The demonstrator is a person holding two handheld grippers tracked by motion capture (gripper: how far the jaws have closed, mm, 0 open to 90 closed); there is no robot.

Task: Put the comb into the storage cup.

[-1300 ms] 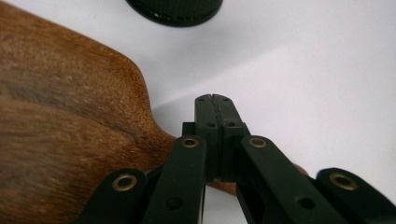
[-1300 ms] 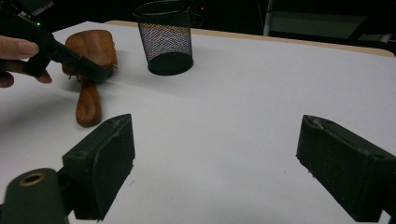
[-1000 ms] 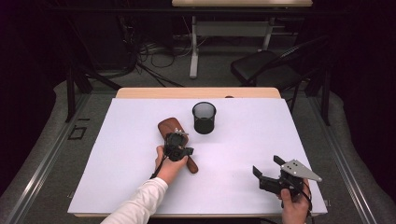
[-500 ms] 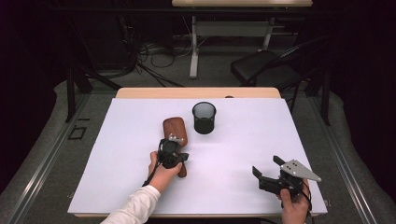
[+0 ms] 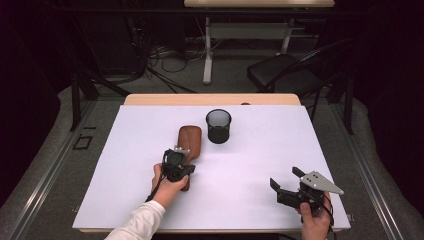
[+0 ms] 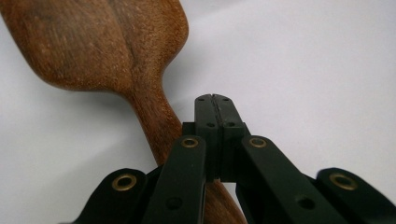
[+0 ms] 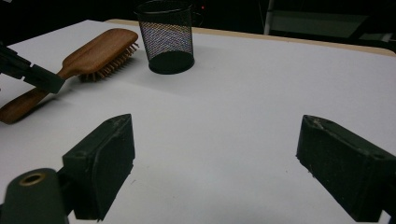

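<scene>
A wooden hairbrush (image 5: 190, 139) lies bristles down on the white table (image 5: 250, 165), its handle pointing toward the near edge. My left gripper (image 5: 182, 152) hovers over the handle with its jaws pressed together and nothing between them. In the left gripper view the shut tips (image 6: 214, 100) sit just right of the brush neck (image 6: 154, 116), and the handle runs beneath them. A black mesh cup (image 5: 218, 126) stands upright to the right of the brush head. My right gripper (image 5: 286, 177) is held near the front right corner, open and empty (image 7: 215, 158). From there I see the brush (image 7: 95, 49) and the cup (image 7: 166, 35).
Behind the table a dark folding chair (image 5: 285, 72) stands at the right, with a desk leg (image 5: 207, 50) and cables (image 5: 160, 65) on the floor. Bare white surface lies between the cup and my right gripper.
My left gripper has drawn back along the brush toward the near edge, from over the head to over the handle. The handle end has swung slightly left. The right gripper has stayed put.
</scene>
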